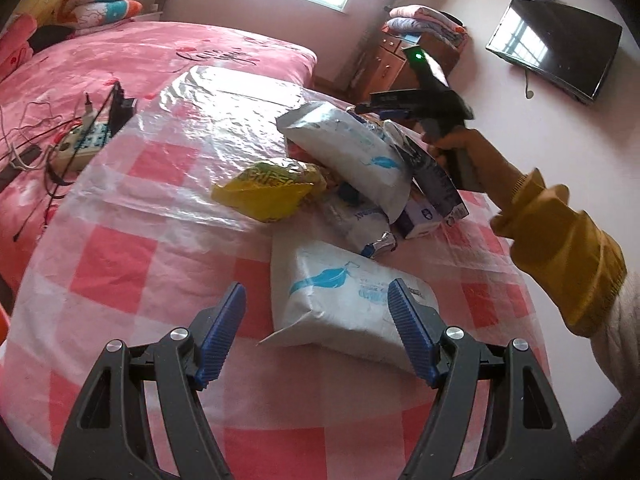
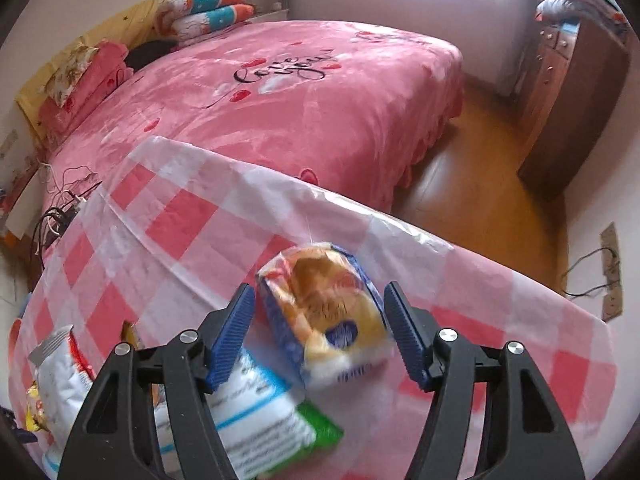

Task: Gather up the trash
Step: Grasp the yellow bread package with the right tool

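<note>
A white pack (image 1: 344,300) with a blue feather print lies flat at lower centre. Above it a second feather pack (image 1: 352,156) leans across a heap of wrappers, beside a crumpled yellow bag (image 1: 268,194) at centre and a dark-blue box (image 1: 434,196) at right.

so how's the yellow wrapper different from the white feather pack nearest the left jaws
The yellow wrapper is crumpled and yellow; the white feather pack is smooth, white, with a blue feather. The wrapper is smaller and lies farther off; the pack lies between the open jaws. Both rest on the checked tablecloth.
</note>
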